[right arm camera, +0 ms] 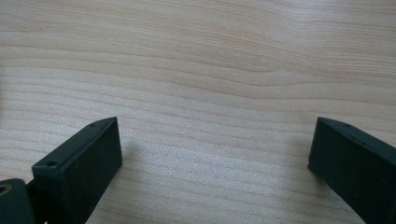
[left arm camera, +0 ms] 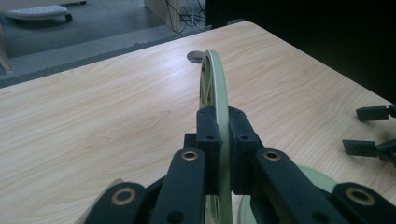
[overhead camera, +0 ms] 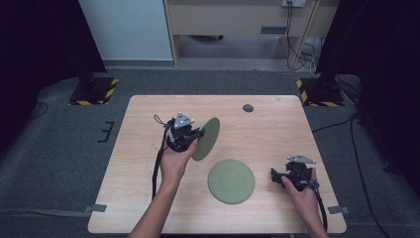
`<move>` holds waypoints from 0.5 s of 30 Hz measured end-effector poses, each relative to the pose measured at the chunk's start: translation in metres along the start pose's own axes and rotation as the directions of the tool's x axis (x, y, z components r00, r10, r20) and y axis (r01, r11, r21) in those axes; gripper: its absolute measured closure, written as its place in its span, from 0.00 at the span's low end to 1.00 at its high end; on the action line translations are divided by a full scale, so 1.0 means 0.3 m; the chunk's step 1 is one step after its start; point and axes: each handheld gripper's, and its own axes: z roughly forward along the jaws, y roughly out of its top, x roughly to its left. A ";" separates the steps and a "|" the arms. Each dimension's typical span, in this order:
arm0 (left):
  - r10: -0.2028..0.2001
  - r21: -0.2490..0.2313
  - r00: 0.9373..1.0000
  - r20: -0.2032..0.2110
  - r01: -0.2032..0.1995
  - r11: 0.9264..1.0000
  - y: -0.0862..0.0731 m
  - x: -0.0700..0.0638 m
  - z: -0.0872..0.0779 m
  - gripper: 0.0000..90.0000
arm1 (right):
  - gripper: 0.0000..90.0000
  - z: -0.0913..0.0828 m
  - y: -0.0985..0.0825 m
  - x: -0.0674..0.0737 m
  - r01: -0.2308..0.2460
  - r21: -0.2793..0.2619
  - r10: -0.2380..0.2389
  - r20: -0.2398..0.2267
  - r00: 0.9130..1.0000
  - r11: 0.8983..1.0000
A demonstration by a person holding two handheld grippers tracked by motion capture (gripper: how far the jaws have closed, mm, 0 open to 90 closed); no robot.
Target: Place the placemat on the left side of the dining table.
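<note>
Left gripper (overhead camera: 194, 135) clamped on raised green plate (overhead camera: 207, 139); next, stack onto plate at five o'clock (overhead camera: 231, 181); right gripper (overhead camera: 277, 173) agape.

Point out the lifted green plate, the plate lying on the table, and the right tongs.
Lifted green plate (overhead camera: 208, 138), high view, its face.
Flat green plate (overhead camera: 231, 181), high view, its centre.
Right tongs (right arm camera: 215, 158), right gripper view, gap between the open tips.

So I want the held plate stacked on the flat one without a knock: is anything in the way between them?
Nothing visible is. The held plate hangs edge-up in the left gripper, bare table between it and the flat plate. The right gripper sits off to the side.
</note>
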 end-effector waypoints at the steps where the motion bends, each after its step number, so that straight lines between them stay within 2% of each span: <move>1: 0.000 0.000 1.000 -0.001 0.000 1.000 -0.001 0.004 -0.004 0.95 | 0.03 0.000 0.000 0.000 0.001 0.000 -0.001 0.000 1.000 1.000; 15: -0.010 -0.006 0.999 -0.041 0.010 1.000 -0.019 0.067 -0.059 0.95 | 0.03 0.000 0.000 0.000 0.001 0.000 -0.001 0.000 1.000 1.000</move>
